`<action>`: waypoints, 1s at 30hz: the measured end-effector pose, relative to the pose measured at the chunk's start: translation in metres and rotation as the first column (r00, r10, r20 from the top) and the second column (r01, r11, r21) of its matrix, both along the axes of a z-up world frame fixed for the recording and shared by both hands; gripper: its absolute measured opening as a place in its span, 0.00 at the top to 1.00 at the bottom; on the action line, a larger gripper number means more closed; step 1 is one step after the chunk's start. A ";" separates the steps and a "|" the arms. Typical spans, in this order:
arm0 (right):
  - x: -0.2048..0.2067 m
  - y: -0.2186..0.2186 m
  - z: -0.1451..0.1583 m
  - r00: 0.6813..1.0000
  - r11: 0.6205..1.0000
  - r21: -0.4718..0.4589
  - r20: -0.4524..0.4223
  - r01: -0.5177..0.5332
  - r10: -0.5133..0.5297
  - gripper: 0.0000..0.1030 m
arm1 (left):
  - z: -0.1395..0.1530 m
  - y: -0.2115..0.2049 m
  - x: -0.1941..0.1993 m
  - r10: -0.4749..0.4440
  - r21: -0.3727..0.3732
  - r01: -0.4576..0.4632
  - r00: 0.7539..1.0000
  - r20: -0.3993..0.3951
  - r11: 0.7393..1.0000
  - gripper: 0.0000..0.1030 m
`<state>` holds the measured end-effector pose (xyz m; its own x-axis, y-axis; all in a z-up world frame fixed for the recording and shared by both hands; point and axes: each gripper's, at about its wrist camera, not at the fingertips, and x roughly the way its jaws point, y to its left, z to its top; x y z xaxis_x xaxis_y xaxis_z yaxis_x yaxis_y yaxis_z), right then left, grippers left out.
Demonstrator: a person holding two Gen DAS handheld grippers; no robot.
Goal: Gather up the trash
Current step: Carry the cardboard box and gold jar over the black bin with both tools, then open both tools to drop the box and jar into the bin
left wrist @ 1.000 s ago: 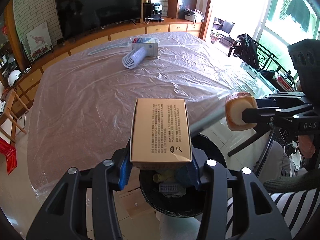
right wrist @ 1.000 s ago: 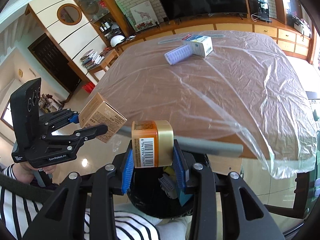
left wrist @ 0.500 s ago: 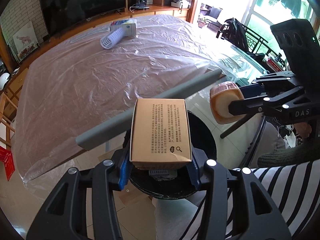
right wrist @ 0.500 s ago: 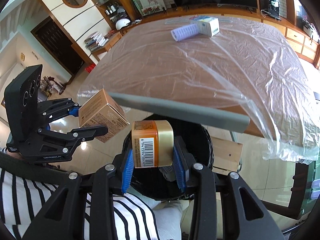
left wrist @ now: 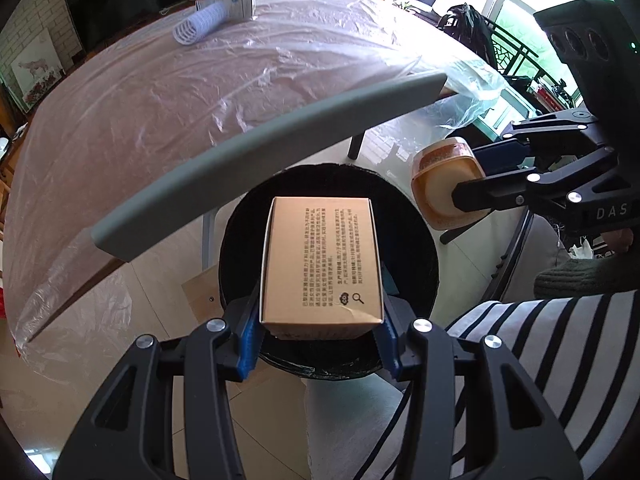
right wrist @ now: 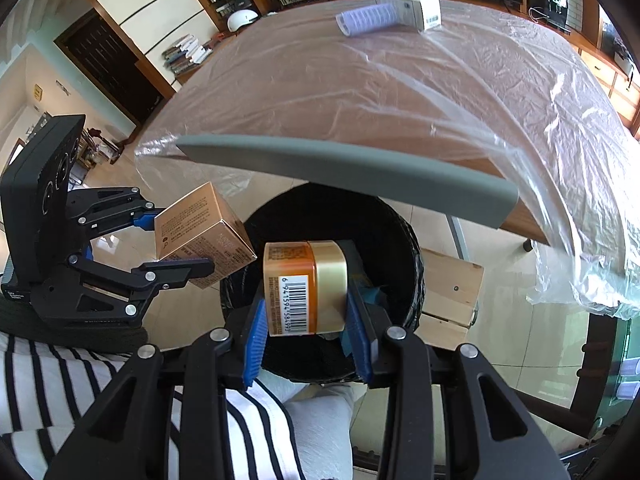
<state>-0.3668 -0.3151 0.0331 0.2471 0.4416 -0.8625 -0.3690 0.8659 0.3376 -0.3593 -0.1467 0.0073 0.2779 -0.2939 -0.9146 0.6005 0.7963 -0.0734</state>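
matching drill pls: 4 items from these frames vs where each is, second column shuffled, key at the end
Items:
1. box
2. jar
3. bin
4. roller

Places:
A. lying on the table, far end
B. on the floor below the table edge
C. clamped in the right gripper
D. clamped in the left gripper

Pairs: 1-D, 2-C, 3-B, 4-A
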 end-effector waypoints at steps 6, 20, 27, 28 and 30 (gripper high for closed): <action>0.004 -0.001 -0.016 1.000 1.000 -0.015 -0.027 0.002 -0.002 0.66 | -0.018 -0.003 0.005 0.018 0.032 -0.018 0.999 -0.027 0.999 0.53; 0.017 0.018 -0.036 1.000 0.997 -0.082 -0.022 -0.007 0.005 0.66 | -0.041 -0.008 0.017 0.047 0.077 -0.044 0.998 -0.039 0.996 0.53; 0.022 0.016 -0.047 1.000 0.996 -0.094 -0.029 0.004 -0.007 0.66 | -0.047 -0.011 0.024 0.055 0.092 -0.051 0.998 -0.041 0.994 0.53; 0.021 0.017 -0.047 1.000 0.995 -0.096 -0.029 0.004 -0.007 0.66 | -0.048 -0.012 0.025 0.054 0.095 -0.050 0.998 -0.041 0.994 0.53; 0.022 0.018 -0.049 0.999 0.995 -0.100 -0.031 0.004 -0.007 0.66 | -0.050 -0.015 0.027 0.052 0.096 -0.048 0.998 -0.043 0.994 0.53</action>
<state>-0.3449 -0.2969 -0.0161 0.2215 0.3516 -0.9096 -0.3550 0.8978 0.2606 -0.3319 -0.1618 -0.0431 0.2481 -0.1919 -0.9495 0.5575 0.8299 -0.0221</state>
